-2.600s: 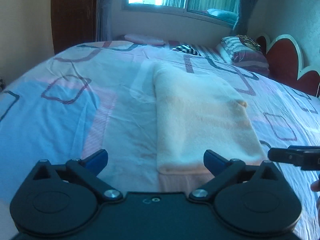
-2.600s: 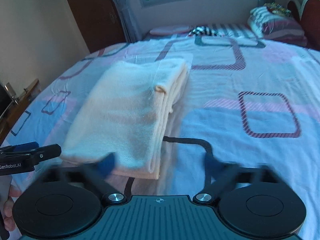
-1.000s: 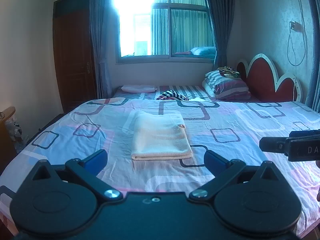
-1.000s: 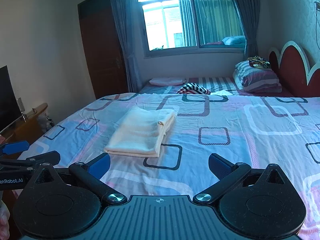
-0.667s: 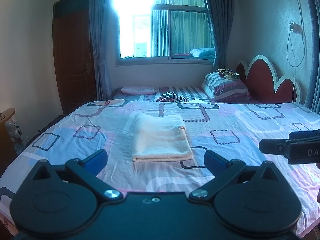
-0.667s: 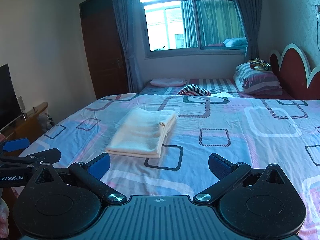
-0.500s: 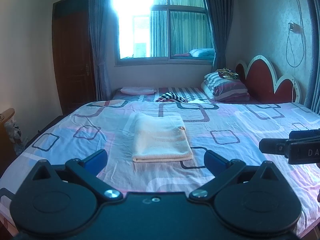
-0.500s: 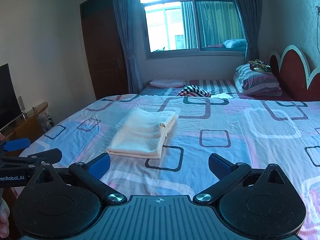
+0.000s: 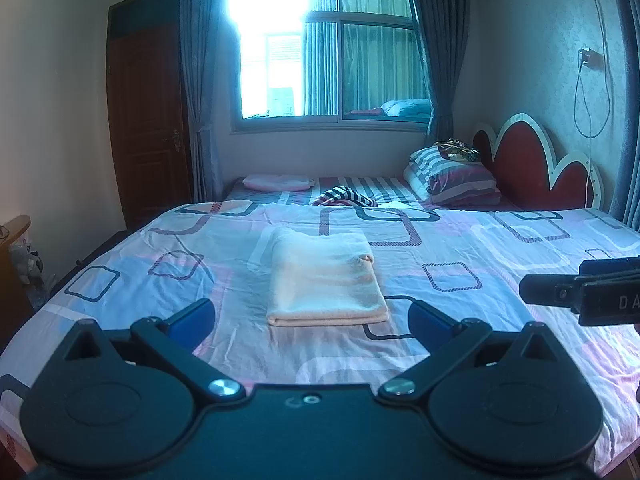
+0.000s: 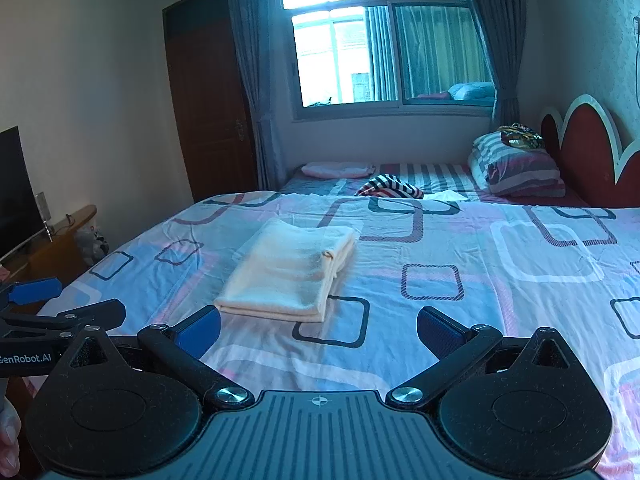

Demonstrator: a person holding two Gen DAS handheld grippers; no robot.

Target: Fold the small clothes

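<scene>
Black two-finger left gripper (image 9: 311, 320) with blue pads fills the near edge of the left wrist view, its jaws spread wide and holding nothing, raised above the foot of the bed and well apart from the cloth. Black two-finger right gripper (image 10: 318, 330), likewise blue-padded, stands wide apart and empty in the right wrist view; each tool also appears at the margin of the other's view, and part of a hand (image 10: 9, 436) shows at the lower left edge. Beneath both lies the bed's cotton sheet (image 9: 500, 264), pale blue and pink, printed with dark rounded-square outlines and faintly creased. Folded cream cloth (image 9: 324, 280), a flat rectangular stack, rests on the sheet near the middle of the bed, its fold toward the grippers and its layered edges on the right side. Beyond it, on a striped sheet (image 10: 436, 171), lie a crumpled black-and-white striped garment (image 10: 390, 188), a flat pink pillow (image 9: 276, 182) and a stack of striped pillows (image 9: 452, 178) beside the scalloped red headboard (image 9: 532, 168). At the far wall stand a sliding window (image 9: 332, 52) with grey curtains (image 9: 436, 52) and a dark wooden door (image 9: 148, 120); a television screen (image 10: 12, 184) occupies the left wall.
</scene>
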